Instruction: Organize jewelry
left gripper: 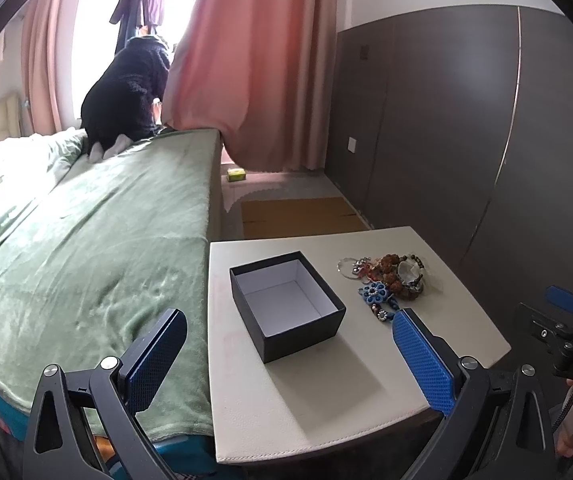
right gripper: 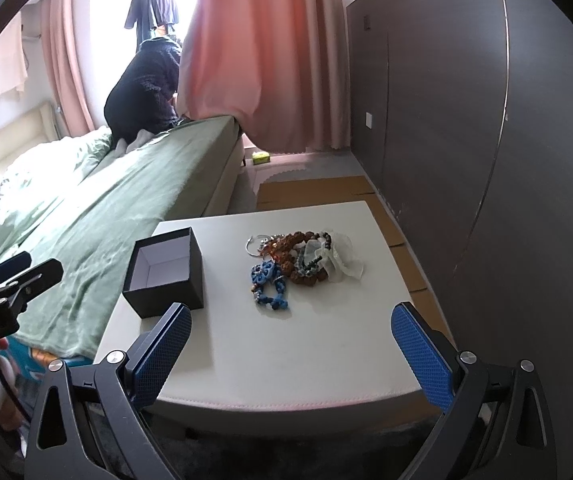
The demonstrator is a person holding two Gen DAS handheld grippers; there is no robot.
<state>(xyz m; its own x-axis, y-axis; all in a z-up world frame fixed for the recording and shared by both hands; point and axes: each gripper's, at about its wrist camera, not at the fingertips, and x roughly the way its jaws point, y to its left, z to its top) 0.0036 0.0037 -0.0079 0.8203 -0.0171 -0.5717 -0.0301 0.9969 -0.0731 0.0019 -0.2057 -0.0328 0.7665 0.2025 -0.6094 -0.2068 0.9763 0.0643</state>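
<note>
An open black box (left gripper: 286,306) with a white, empty inside stands on a white stool top (left gripper: 318,396). It also shows in the right wrist view (right gripper: 164,272). To its right lies a pile of jewelry (left gripper: 386,280): brown bead bracelets, a silver ring, a blue flower cord (right gripper: 268,286) and a sheer pouch (right gripper: 342,262). My left gripper (left gripper: 290,356) is open and empty, near the box's front. My right gripper (right gripper: 292,354) is open and empty, held before the pile (right gripper: 298,260).
A bed with a green blanket (left gripper: 94,240) runs along the stool's left side. A person in black kneels at its far end by pink curtains (left gripper: 254,64). A dark wardrobe wall (left gripper: 466,128) stands at the right. Cardboard (left gripper: 302,216) lies on the floor behind the stool.
</note>
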